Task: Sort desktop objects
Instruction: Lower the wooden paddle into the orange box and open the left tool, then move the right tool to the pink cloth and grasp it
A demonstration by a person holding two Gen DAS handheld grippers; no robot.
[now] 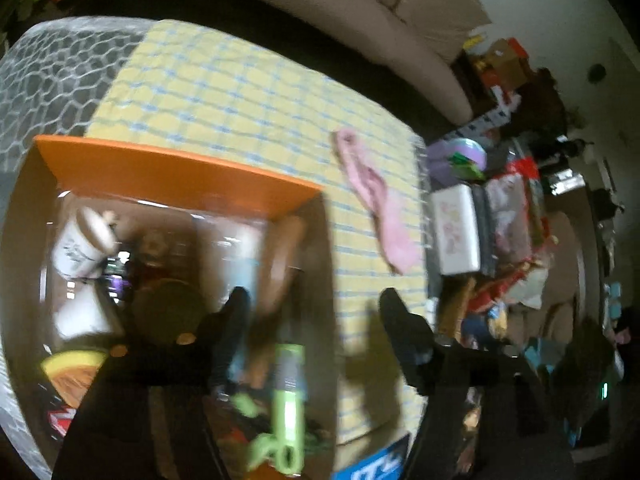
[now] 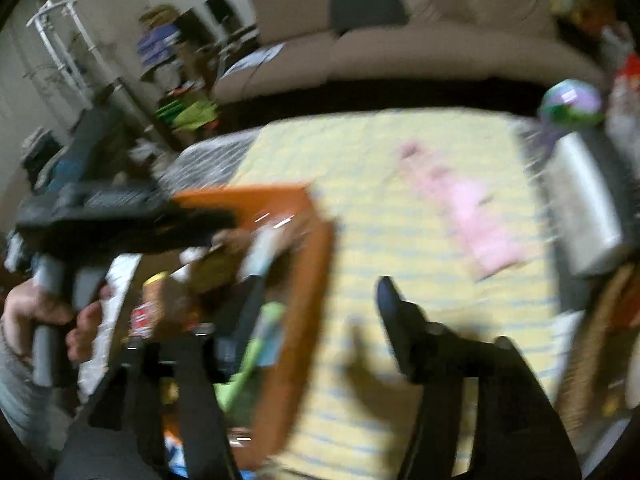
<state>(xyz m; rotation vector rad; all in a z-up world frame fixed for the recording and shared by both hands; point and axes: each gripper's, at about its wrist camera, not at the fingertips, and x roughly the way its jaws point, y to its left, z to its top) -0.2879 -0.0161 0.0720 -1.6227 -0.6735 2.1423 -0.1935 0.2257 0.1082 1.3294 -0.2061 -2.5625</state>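
Nearest the lens, a green tube-shaped object (image 1: 287,400) lies in the orange box (image 1: 168,168), long axis running toward the far wall, among a white mug (image 1: 82,246) and blurred clutter. Both the left gripper (image 1: 312,304) and right gripper (image 2: 316,300) stand apart, empty (no pad touches anything). Beyond, a soft pink cloth (image 1: 376,204) lies on the yellow checked tablecloth (image 1: 240,96).

**Both grippers hanging open, nothing held**

The left gripper (image 1: 312,304) is pointing steeply down with its jaws standing wide and nothing between them. The right gripper (image 2: 320,300) is doing the same, tilted down and gaping. In the right wrist view, the person's left hand (image 2: 44,320) is gripping its gripper's handle. Everything's pretty blurry.
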